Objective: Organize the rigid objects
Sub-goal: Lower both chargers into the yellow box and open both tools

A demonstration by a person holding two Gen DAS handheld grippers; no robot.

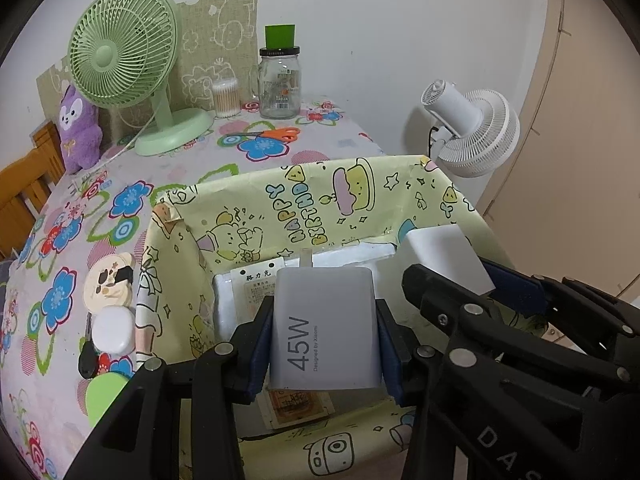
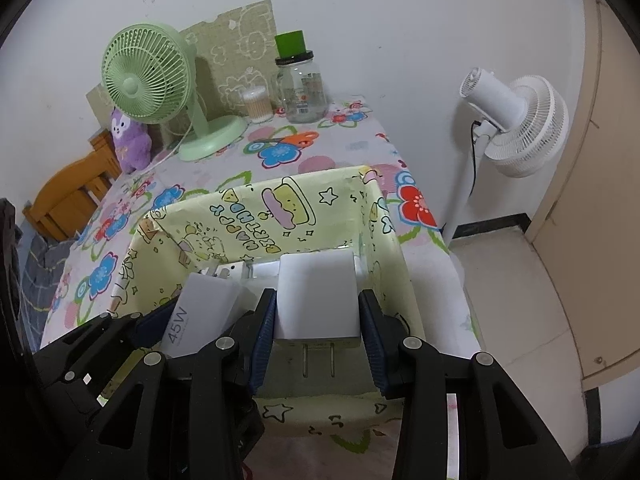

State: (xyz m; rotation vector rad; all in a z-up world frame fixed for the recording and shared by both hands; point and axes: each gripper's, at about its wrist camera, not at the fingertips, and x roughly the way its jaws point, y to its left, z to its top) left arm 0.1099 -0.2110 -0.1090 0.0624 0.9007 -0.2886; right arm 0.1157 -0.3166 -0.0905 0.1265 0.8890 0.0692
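My left gripper [image 1: 325,340] is shut on a white 45W charger [image 1: 325,328], prongs pointing away, held over the open yellow cartoon-print box [image 1: 320,196]. My right gripper [image 2: 318,334] is shut on a second white plug adapter [image 2: 318,296], prongs toward the camera, over the same box [image 2: 304,204]. In the right wrist view the 45W charger [image 2: 200,312] and the left gripper [image 2: 192,312] hang just to the left. In the left wrist view the right gripper [image 1: 476,276] holds its adapter [image 1: 452,256] at the right. White packets [image 1: 248,292] lie on the box floor.
The box stands on a flowered tablecloth [image 1: 120,208]. Left of it lie a round cartoon item [image 1: 110,286], a white case [image 1: 114,332] and a green lid [image 1: 102,398]. Further back are a green fan [image 1: 124,48], orange scissors [image 1: 276,134], a glass jar [image 1: 280,84], a purple plush [image 1: 78,132]. A white standing fan [image 2: 516,124] is at the right.
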